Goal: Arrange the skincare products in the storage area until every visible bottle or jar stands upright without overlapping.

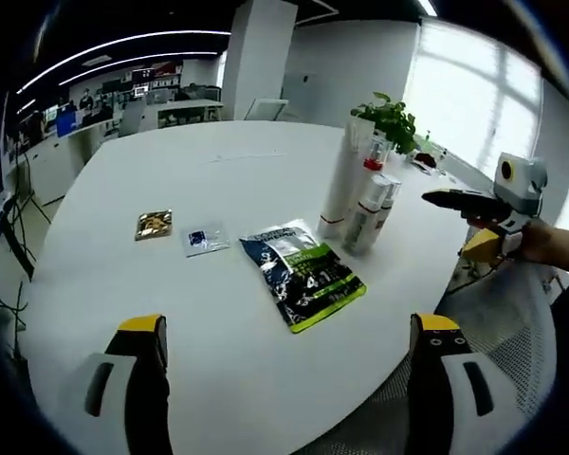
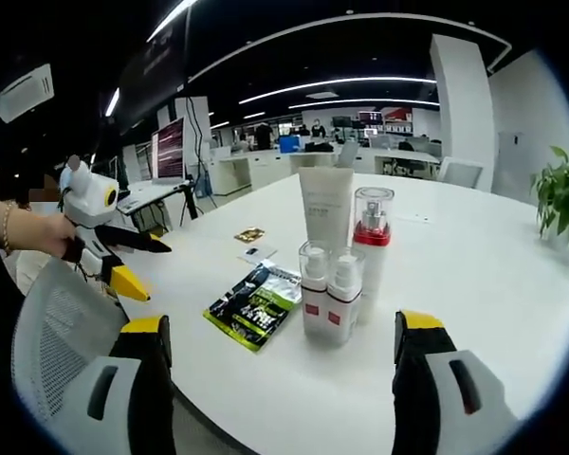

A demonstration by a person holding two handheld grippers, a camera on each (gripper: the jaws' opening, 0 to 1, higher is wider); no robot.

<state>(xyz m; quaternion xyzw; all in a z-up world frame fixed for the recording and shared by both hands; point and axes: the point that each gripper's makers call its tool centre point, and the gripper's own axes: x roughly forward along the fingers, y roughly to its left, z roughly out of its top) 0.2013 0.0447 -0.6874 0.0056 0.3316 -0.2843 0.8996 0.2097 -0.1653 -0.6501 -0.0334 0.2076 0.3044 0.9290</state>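
Several skincare products stand upright in a tight group on the white round table [image 1: 199,171]. They are a tall white tube [image 2: 325,204], a pump bottle [image 2: 372,237] with a red band, and two small clear-capped bottles [image 2: 315,289] with red labels. In the left gripper view the tube [image 1: 344,180] and bottles [image 1: 370,213] stand to the right of centre. My left gripper [image 1: 289,327] is open and holds nothing, short of a dark green packet [image 1: 303,275]. My right gripper [image 2: 283,324] is open and holds nothing, just in front of the small bottles. Each gripper also shows in the other view: right gripper [image 1: 452,223], left gripper [image 2: 147,265].
Beside the bottles a dark green packet [image 2: 256,305] lies flat. Two small sachets [image 1: 154,225] [image 1: 206,240] lie further along the table. A potted plant [image 1: 391,118] stands behind the products. A mesh chair [image 2: 57,332] is at the table's edge. Office desks fill the background.
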